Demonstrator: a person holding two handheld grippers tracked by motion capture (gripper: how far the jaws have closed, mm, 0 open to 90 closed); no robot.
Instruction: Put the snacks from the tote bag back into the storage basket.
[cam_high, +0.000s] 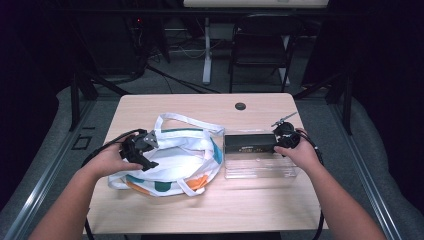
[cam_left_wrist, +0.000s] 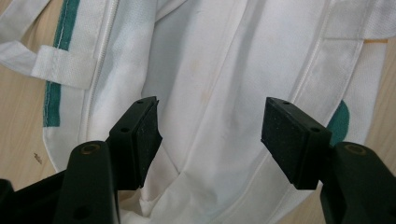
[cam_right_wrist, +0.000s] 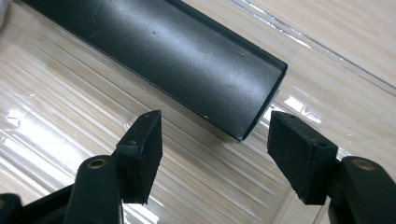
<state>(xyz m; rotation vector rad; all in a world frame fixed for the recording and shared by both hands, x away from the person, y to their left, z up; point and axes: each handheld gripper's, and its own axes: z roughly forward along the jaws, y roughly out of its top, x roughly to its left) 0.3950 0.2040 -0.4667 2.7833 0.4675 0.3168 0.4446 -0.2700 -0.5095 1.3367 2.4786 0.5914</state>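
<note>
1. A white cloth tote bag (cam_high: 172, 160) with teal and orange patches lies flat on the left half of the light wooden table (cam_high: 250, 210), its white straps (cam_high: 187, 121) looped toward the far edge.
2. The left gripper (cam_high: 141, 149) sits at the bag's left end, held in the person's left hand (cam_high: 107, 161).
3. In the left gripper view, the left gripper (cam_left_wrist: 210, 135) has its jaws spread wide over the white fabric of the tote bag (cam_left_wrist: 224, 70); the pads stand apart with only cloth beneath them, and nothing is pinched.
4. A teal stripe (cam_left_wrist: 58, 65) runs along the bag's hem at the left of that view, next to a sewn-on strap end (cam_left_wrist: 65, 65).
5. A clear plastic tray (cam_high: 260, 167) rests on the table just to the right of the bag, and a long black box (cam_high: 250, 142) lies in its far part.
6. The right gripper (cam_high: 285, 136) is at the right end of the black box, held in the person's right hand (cam_high: 300, 152).
7. In the right gripper view, the right gripper (cam_right_wrist: 215, 149) has its jaws spread wide, either side of the near corner of the black box (cam_right_wrist: 177, 56); neither pad presses on it.
8. The box lies slantwise across the ribbed floor of the clear tray (cam_right_wrist: 56, 116) in that view.
9. A small dark round grommet (cam_high: 240, 106) sits in the table near its far edge, well apart from both things.
</note>
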